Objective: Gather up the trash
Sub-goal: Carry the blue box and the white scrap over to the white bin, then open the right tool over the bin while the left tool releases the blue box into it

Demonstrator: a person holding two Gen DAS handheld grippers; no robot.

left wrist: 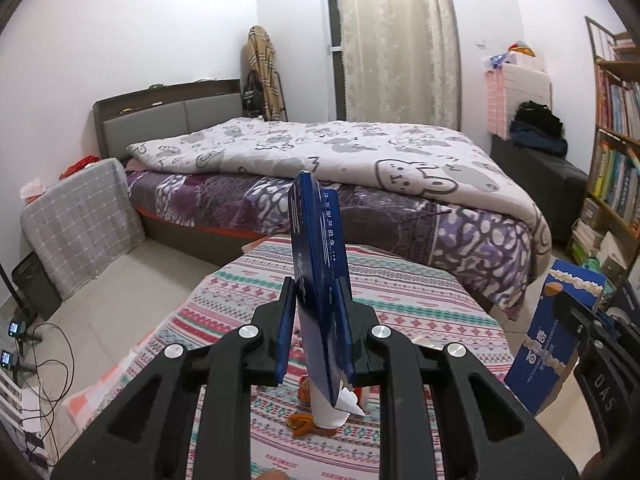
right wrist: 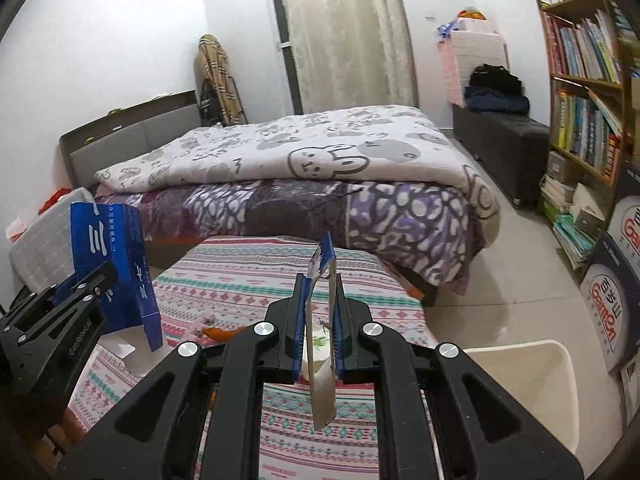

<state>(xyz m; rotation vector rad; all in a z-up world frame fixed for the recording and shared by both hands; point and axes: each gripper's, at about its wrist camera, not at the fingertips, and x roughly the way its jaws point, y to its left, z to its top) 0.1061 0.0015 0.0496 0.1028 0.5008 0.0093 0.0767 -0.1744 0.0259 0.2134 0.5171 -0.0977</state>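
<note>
My left gripper (left wrist: 318,292) is shut on a flattened blue carton (left wrist: 316,248) held upright above the patterned table (left wrist: 420,304). The same carton (right wrist: 116,264) and the left gripper (right wrist: 86,286) show at the left of the right wrist view. My right gripper (right wrist: 319,284) is shut on a thin silver snack wrapper (right wrist: 322,320) with a blue top edge, held edge-on above the table (right wrist: 248,280). Orange peel (left wrist: 304,424) and a white paper scrap (left wrist: 328,412) lie on the table under the left gripper. The peel (right wrist: 220,334) also shows in the right wrist view.
A white bin (right wrist: 532,376) stands on the floor at the table's right. A bed (left wrist: 360,168) lies beyond the table. Blue boxes (left wrist: 556,332) and a bookshelf (right wrist: 584,92) are at the right. Cables (left wrist: 44,364) lie on the floor at the left.
</note>
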